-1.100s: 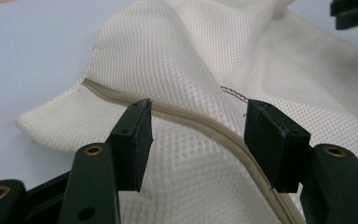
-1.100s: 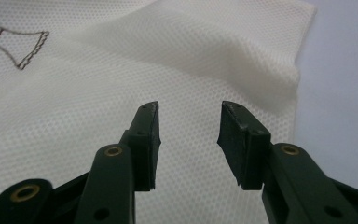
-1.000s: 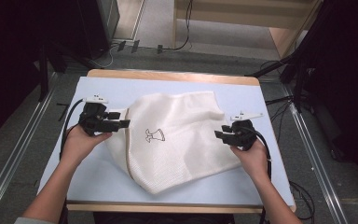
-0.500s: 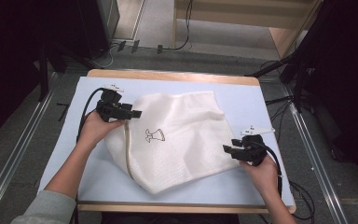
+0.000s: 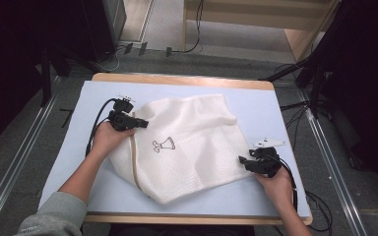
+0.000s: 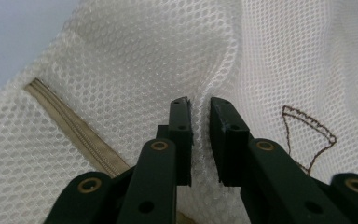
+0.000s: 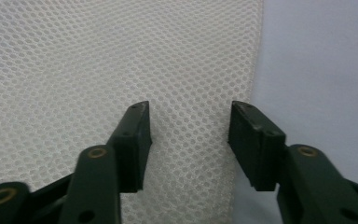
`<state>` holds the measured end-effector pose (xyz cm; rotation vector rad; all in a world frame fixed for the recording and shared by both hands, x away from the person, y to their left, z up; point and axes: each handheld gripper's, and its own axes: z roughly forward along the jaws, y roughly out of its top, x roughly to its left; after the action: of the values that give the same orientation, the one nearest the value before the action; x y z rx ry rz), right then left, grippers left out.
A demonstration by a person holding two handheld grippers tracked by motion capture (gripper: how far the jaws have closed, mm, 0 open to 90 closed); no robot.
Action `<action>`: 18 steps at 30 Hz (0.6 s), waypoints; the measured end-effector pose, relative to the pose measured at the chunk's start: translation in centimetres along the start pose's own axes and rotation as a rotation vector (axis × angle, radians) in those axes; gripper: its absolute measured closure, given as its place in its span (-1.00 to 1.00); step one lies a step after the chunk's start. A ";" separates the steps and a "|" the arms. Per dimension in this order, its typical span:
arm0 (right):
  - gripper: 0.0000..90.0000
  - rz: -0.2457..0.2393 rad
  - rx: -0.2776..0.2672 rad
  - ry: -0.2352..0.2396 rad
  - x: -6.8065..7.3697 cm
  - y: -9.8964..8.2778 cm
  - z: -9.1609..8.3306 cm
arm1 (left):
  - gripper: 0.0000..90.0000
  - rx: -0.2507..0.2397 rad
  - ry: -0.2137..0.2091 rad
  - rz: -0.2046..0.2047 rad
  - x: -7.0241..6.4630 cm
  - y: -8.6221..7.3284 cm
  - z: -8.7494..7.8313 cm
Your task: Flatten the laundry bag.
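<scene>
High view: the desk [image 5: 74,147], a pale blue surface with a wooden rim, carries a white mesh laundry bag [image 5: 197,142] spread across its middle, reaching from near the left side toward the right edge. The bag is rumpled and roughly flat, with a beige zipper [image 5: 134,157] running down its left part and a small dark embroidered figure [image 5: 163,144] just right of the zipper.

The left hand-held gripper [image 5: 139,123] sits on the bag's upper left part, toward the desk's far left corner. Its jaws have just been closing, and the left gripper view shows them drawn narrow on a raised fold of the mesh [image 6: 200,116], which is pinched up between the pads. That view also brings out the honeycomb weave, the zipper's teeth [image 6: 70,126] and the brown stitching of the figure [image 6: 312,140], detail too small to read from above.

The right hand-held gripper [image 5: 242,161] lies at the bag's right edge, near the desk's front right corner. In the right gripper view its jaws stand apart over the bag's straight edge [image 7: 256,70], one pad above mesh and the other above bare desk [image 7: 321,56], gripping nothing.
</scene>
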<state>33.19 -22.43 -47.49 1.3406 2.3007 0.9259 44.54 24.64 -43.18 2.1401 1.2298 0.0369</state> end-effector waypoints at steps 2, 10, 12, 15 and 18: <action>0.34 -0.001 -0.003 -0.003 -0.1 0.0 0.0 | 0.85 0.004 -0.001 0.003 0.1 -0.1 0.1; 0.98 0.003 0.009 -0.009 0.3 0.4 0.2 | 0.92 0.003 0.003 0.005 0.0 -0.2 0.2; 1.00 0.028 0.023 0.009 0.0 0.6 0.1 | 0.93 -0.021 -0.008 -0.005 0.0 -0.3 -0.2; 1.00 0.038 0.030 0.003 -0.4 1.5 0.0 | 0.95 -0.043 -0.015 0.006 -0.3 -0.4 -1.0; 1.00 0.051 0.017 -0.004 -0.8 2.1 0.0 | 0.94 -0.061 -0.019 0.004 -0.5 -0.5 -1.5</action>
<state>35.00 -22.34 -46.13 1.4129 2.2865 0.9207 43.35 25.17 -42.16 2.0862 1.1984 0.0548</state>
